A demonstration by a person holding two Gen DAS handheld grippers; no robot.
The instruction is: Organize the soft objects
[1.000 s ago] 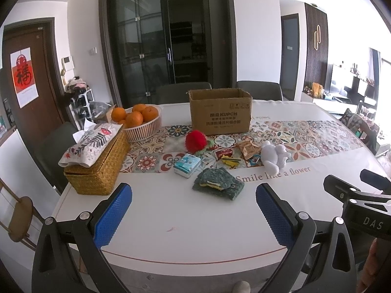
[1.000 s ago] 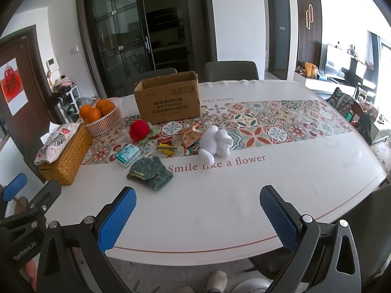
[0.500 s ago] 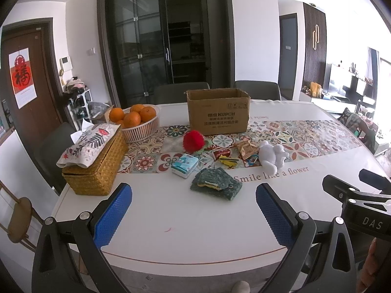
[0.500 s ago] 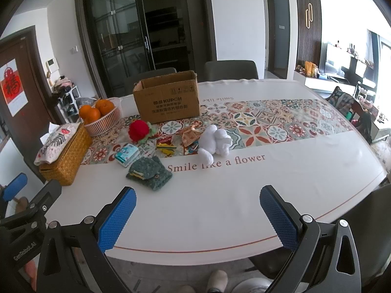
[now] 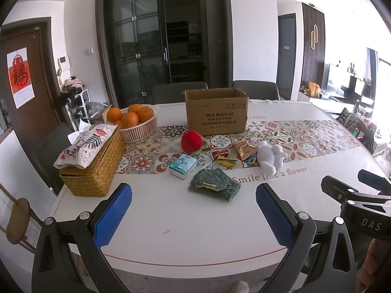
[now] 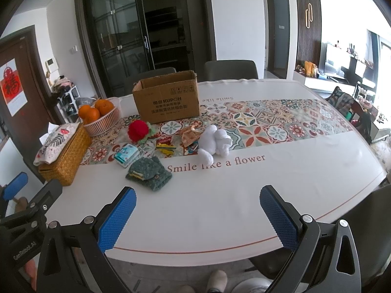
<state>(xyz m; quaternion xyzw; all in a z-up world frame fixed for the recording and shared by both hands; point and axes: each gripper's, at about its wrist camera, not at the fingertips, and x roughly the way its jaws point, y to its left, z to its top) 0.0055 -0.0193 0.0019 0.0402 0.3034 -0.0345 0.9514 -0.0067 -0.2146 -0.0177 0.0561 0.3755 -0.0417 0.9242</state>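
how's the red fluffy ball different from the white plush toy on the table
The red fluffy ball is round and bright red; the white plush toy is white and lumpy, with limbs sticking out. The ball lies close in front of the cardboard box, on the patterned runner; the toy lies nearer the table's front, at the runner's edge by the printed words. The toy looks somewhat larger. Both look soft and lie loose, untouched by either tongs.

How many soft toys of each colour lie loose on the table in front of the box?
Red: 1, the red ball
White: 1, the white toy
Green: 1, the green toy
Total: 3, all on the table, none in the box. Both grippers, left and right, are open and hold nothing.
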